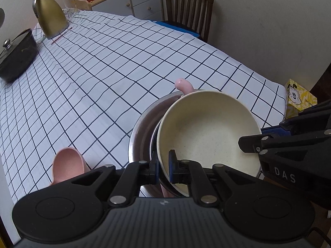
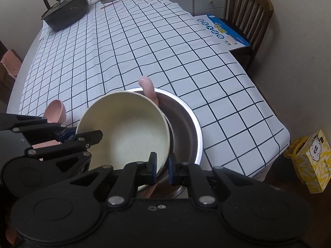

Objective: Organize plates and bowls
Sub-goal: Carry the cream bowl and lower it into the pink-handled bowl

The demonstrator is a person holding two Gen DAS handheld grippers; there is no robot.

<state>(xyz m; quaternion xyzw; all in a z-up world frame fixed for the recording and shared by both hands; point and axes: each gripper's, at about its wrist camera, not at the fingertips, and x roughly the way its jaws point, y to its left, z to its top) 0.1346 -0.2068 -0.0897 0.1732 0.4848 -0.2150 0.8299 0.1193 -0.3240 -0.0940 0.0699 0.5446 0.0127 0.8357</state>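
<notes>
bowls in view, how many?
3. Cream bowl tilted inside the steel bowl, both grippers clamped on its rim. Pink bowl on the tablecloth beside them. Others may be hidden beneath.

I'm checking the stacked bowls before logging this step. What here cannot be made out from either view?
- Left wrist view: the base of the cream speckled bowl and how deep it sits in the steel bowl; the bowl's own wall hides it.
- Right wrist view: the pink object, partly hidden behind the left gripper.
</notes>
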